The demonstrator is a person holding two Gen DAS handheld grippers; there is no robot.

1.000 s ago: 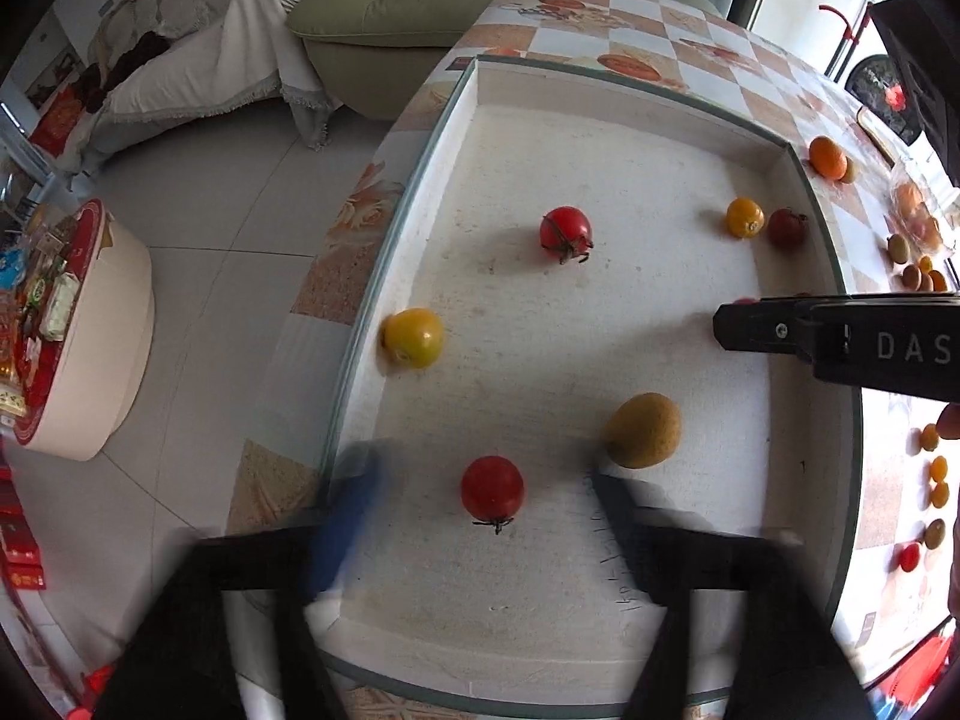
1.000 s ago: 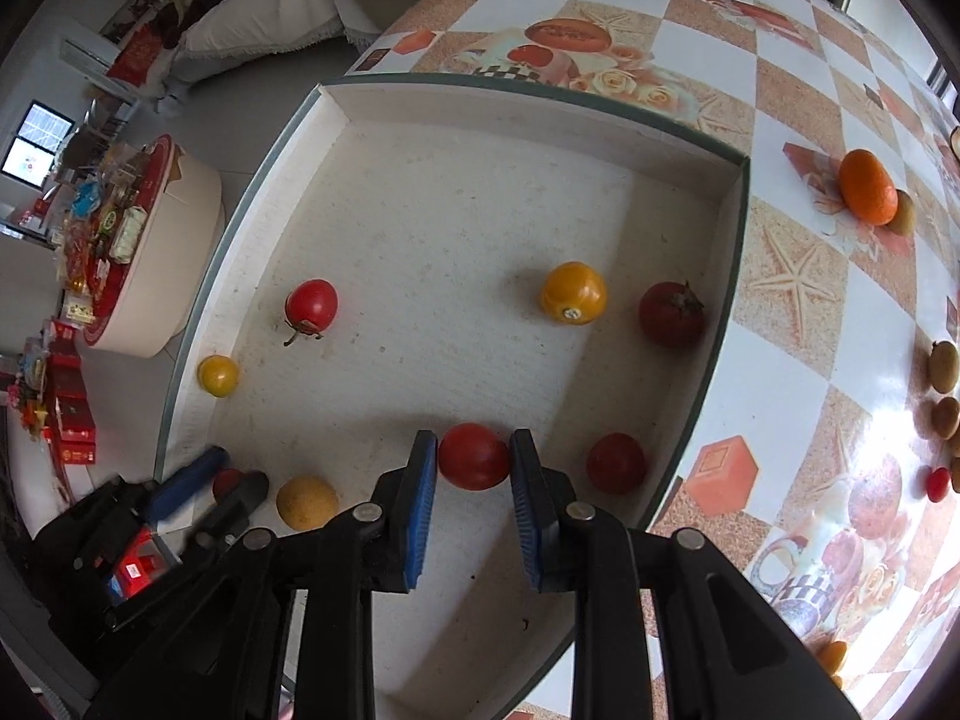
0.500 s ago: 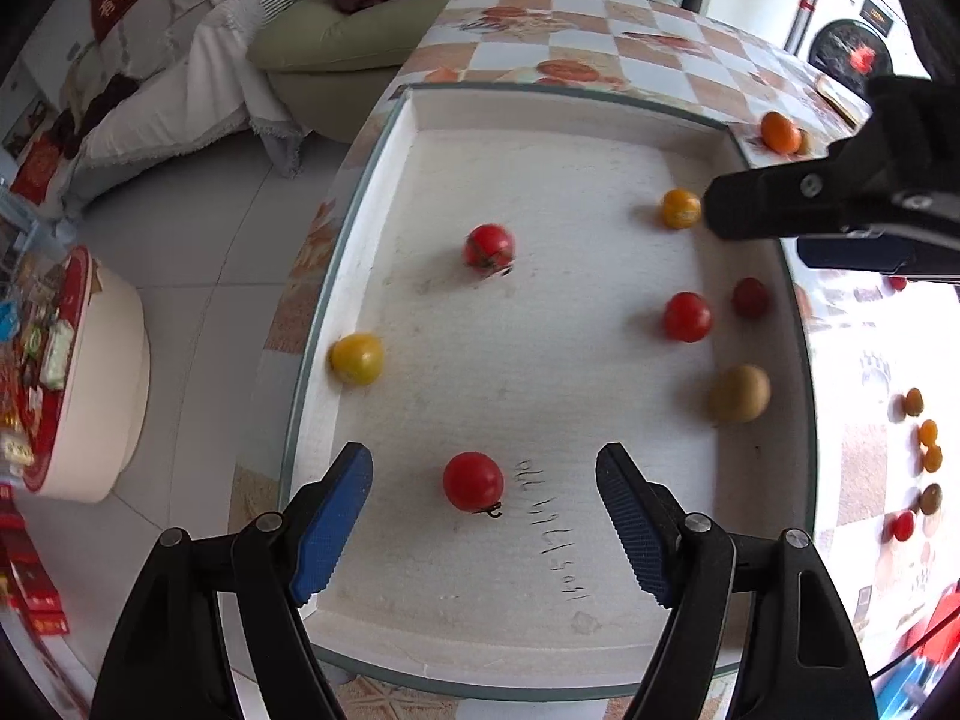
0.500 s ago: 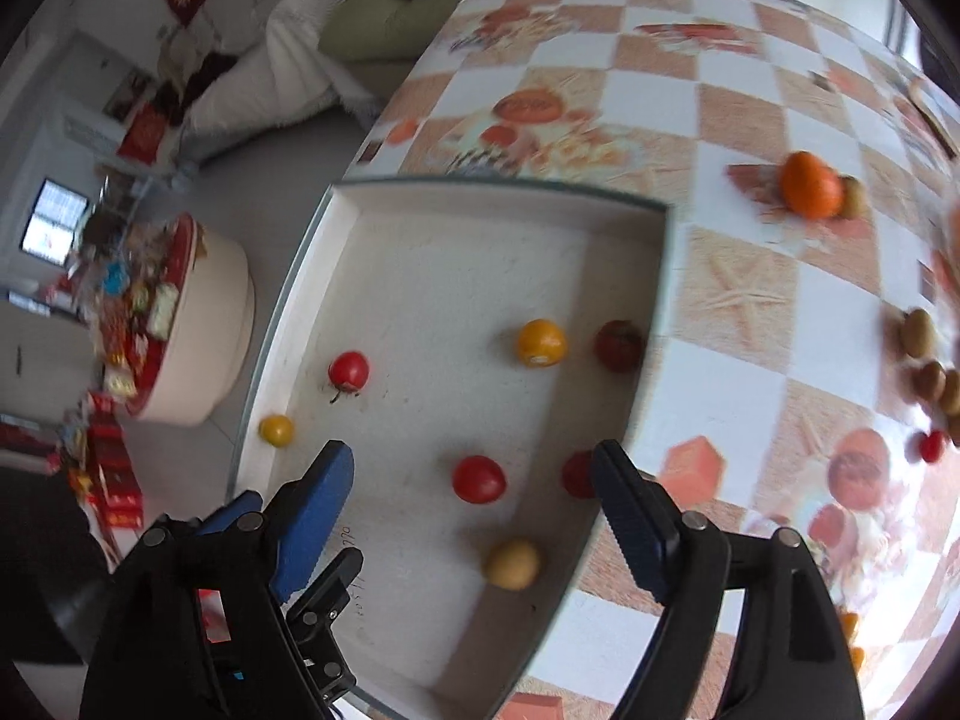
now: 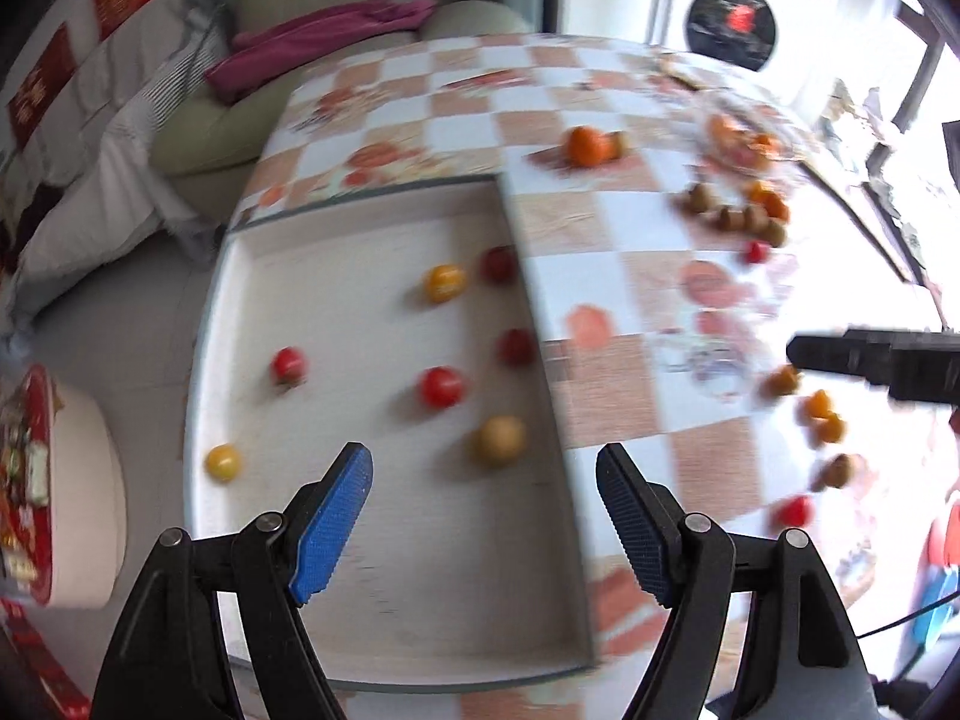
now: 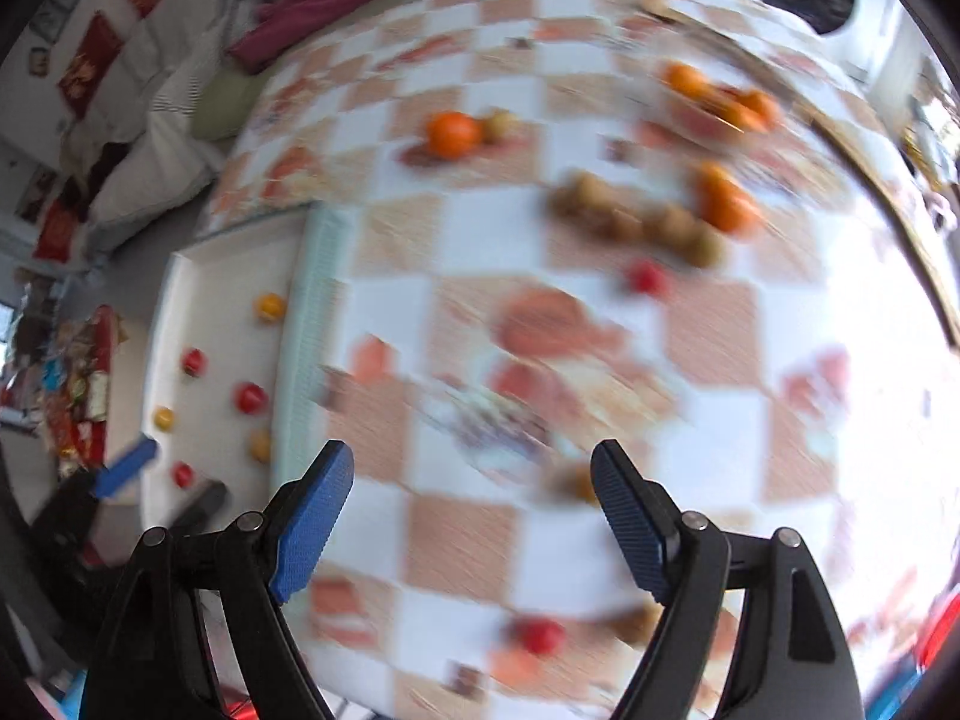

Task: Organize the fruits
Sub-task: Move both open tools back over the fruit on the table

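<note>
A white tray (image 5: pixel 384 630) at the table's left end holds several fruits: red tomatoes (image 5: pixel 441 386), yellow ones (image 5: pixel 444 282) and a tan round fruit (image 5: pixel 499 441). My left gripper (image 5: pixel 485 516) is open and empty above the tray's near part. My right gripper (image 6: pixel 471 519) is open and empty above the checkered tablecloth (image 6: pixel 708 438), right of the tray (image 6: pixel 180 276). Loose fruits lie on the cloth: an orange (image 6: pixel 453 133), brown kiwis (image 6: pixel 636 222), small red tomatoes (image 6: pixel 540 635). Both views are motion-blurred.
A green sofa (image 5: pixel 198 132) with a magenta cloth stands beyond the table's far left. A round stool with snacks (image 5: pixel 36 480) sits on the floor at left. A washing machine (image 5: pixel 735 24) is at the back right. The right gripper's arm (image 5: pixel 876 354) shows at right.
The right gripper let go of a red tomato in the tray, opened and swung right over the cloth. The left gripper pulled back and turned right.
</note>
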